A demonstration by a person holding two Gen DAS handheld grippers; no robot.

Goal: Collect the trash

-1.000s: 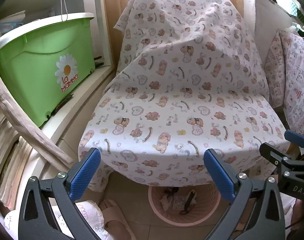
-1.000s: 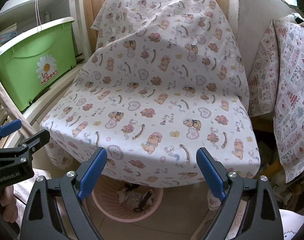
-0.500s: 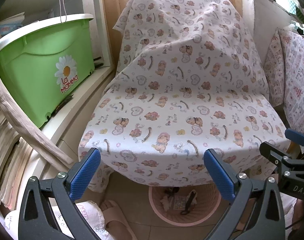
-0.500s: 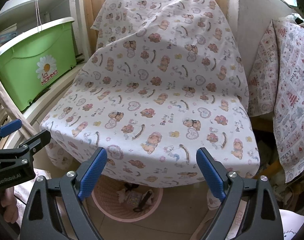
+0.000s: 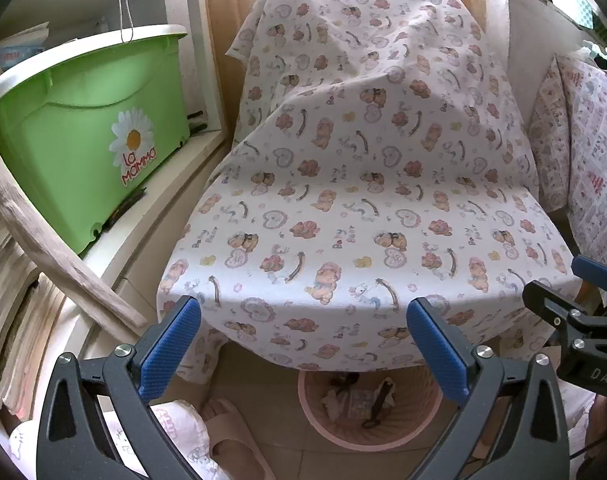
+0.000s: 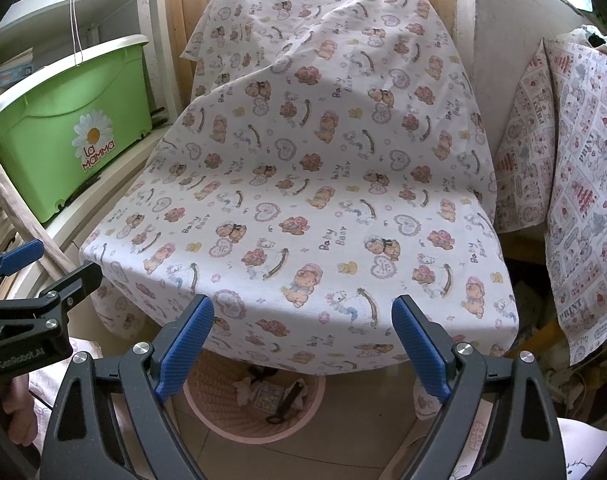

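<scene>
A pink woven trash basket (image 5: 413, 434) (image 6: 311, 412) stands on the tiled floor, half under the front edge of a surface draped in a bear-print cloth (image 5: 363, 200) (image 6: 323, 184). Inside it lie crumpled paper, a small printed packet (image 5: 361, 402) (image 6: 268, 395) and a dark strip. My left gripper (image 5: 303, 320) hangs open above and in front of the basket, nothing between its blue pads. My right gripper (image 6: 303, 316) is open too and holds nothing. Each gripper shows at the edge of the other's view.
A green lidded bin (image 5: 91, 140) (image 6: 75, 128) sits on a white shelf at the left, with stacked papers (image 5: 11, 300) below. A wooden stick (image 5: 59, 260) leans across them. Another patterned cloth (image 6: 575, 200) hangs at the right. A slippered foot (image 5: 231, 432) stands beside the basket.
</scene>
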